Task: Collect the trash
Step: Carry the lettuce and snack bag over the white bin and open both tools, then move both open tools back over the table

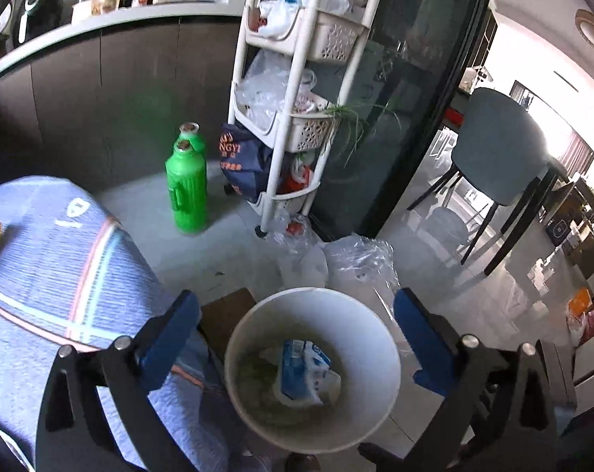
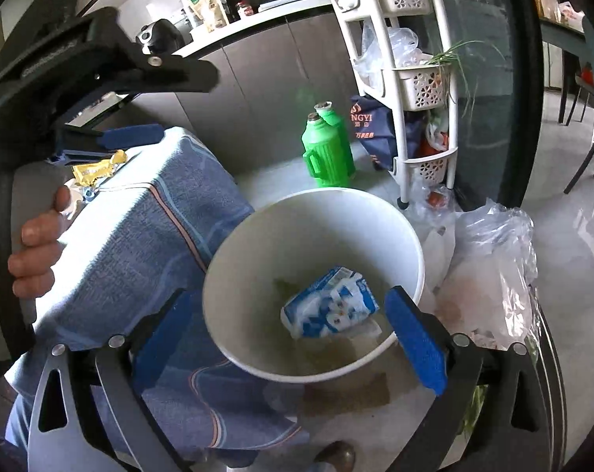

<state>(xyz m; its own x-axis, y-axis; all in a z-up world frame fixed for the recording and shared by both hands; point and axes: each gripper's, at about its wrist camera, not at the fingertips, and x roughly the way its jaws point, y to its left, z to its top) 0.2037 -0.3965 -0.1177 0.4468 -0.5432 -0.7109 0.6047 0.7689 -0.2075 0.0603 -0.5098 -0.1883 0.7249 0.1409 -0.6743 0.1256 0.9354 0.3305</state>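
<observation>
The blue towel [image 2: 147,236] drapes over something it hides. Near it on the floor stands the white bin [image 2: 312,212], a blue-and-white carton [image 2: 330,306] lying inside. Only the right view shows a hand [image 2: 37,244] and yellow wrappers [image 2: 96,169]. Both tongs, left [image 1: 297,338] and right [image 2: 289,334], gape wide, holding nothing.

Two green thermos flasks [image 1: 186,188] stand touching on the pale floor, far left of a white tiered basket rack [image 1: 297,90] stuffed with plastic bags. A dark blue printed bag [image 1: 243,161] leans between flasks and rack. A grey chair [image 1: 501,157] stands to the far right. A striped blue cloth [image 2: 147,236] drapes a surface at near left.
</observation>
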